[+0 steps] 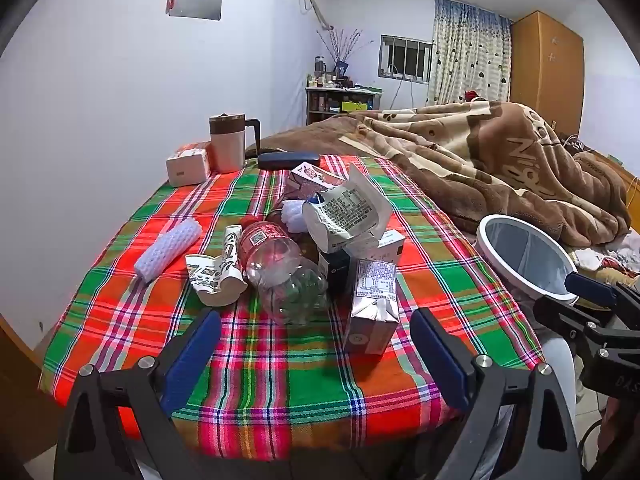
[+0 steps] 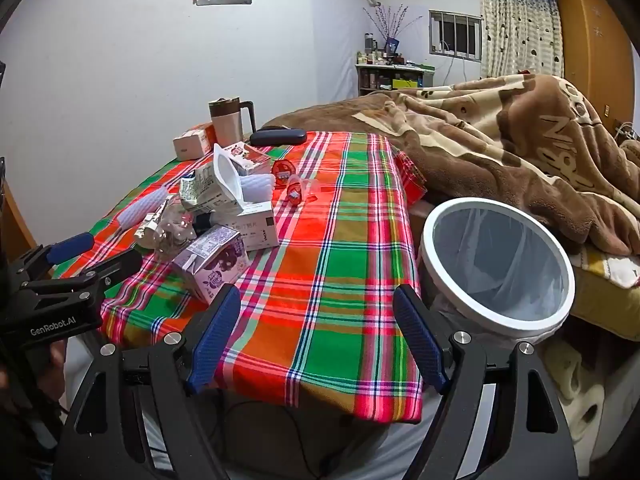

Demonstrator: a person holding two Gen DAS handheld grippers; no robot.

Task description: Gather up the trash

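**Trash heaped on the plaid tabletop, bin waiting at its edge**

The trash sits in one cluster at the middle of the left wrist view: a crushed clear plastic bottle with a red label lying on its side, a torn white carton printed with small text, a flattened purple milk carton standing nearest the camera, and a crumpled paper cup at the bottle's left. A white bubbled roll lies apart, further left.

A white-rimmed trash bin with a pale liner stands at lower right of the right wrist view, just beside the tabletop, which is covered in red, green and orange plaid cloth. A brown lidded jug and a dark glasses case sit at the far edge. Behind, a brown blanket covers a bed; a curtained window and wooden wardrobe fill the upper right.

The left gripper and right gripper both have jaws spread wide, holding nothing.
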